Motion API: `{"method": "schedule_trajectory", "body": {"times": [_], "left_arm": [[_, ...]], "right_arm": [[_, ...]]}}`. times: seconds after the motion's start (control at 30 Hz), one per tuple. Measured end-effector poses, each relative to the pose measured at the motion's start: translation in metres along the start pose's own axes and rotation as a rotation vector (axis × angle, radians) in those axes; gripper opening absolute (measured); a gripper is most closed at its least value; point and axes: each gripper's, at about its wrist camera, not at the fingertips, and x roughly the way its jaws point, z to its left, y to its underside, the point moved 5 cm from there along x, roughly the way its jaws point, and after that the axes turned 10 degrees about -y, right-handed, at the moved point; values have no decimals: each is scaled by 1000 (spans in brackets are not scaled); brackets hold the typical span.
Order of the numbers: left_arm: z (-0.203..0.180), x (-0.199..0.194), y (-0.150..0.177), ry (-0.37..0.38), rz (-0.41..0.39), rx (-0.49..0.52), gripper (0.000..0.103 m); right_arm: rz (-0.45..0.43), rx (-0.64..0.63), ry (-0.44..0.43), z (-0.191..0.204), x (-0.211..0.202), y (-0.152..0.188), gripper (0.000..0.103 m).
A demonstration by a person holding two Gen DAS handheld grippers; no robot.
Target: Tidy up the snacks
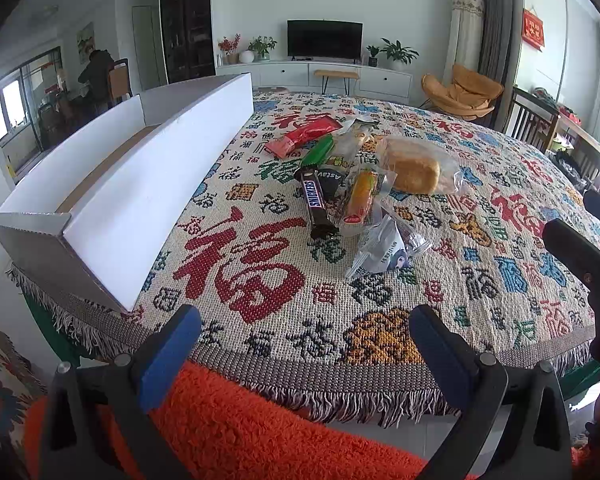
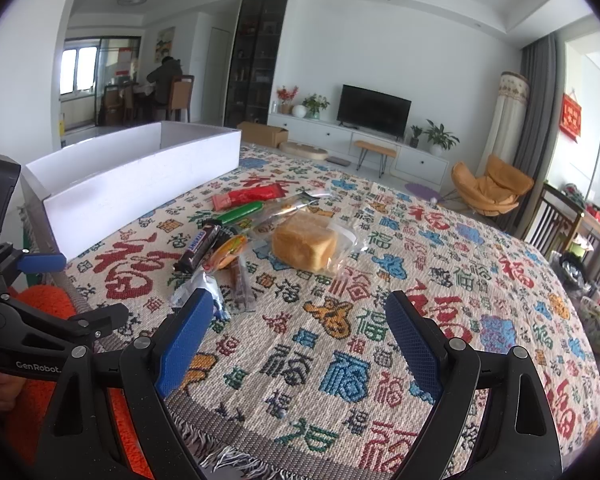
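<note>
A pile of snacks lies mid-table on the patterned cloth: a Snickers bar (image 1: 318, 208) (image 2: 198, 249), a bagged bread loaf (image 1: 414, 166) (image 2: 305, 245), a red packet (image 1: 304, 134) (image 2: 246, 197), a green packet (image 1: 318, 152) (image 2: 242, 213), an orange-yellow wrapped snack (image 1: 360, 198) (image 2: 228, 252) and a clear bag (image 1: 384, 254) (image 2: 198, 288). A long white box (image 1: 156, 184) (image 2: 140, 178) stands left of them. My left gripper (image 1: 306, 350) is open and empty at the near table edge. My right gripper (image 2: 300, 340) is open and empty, just short of the pile.
The table's fringed near edge (image 1: 340, 396) sits over an orange fluffy seat (image 1: 240, 432). The other gripper's body shows at the right in the left wrist view (image 1: 580, 256) and at the left in the right wrist view (image 2: 40, 336). Chairs (image 2: 556, 224) stand right of the table.
</note>
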Motion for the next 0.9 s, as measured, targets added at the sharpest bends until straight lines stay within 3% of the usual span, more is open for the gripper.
{"method": "schedule_trajectory", "body": {"times": [0.9], "left_arm": [[5, 1, 1, 9, 40, -8, 103]], "right_arm": [[7, 2, 0, 0, 1, 0, 90]]}}
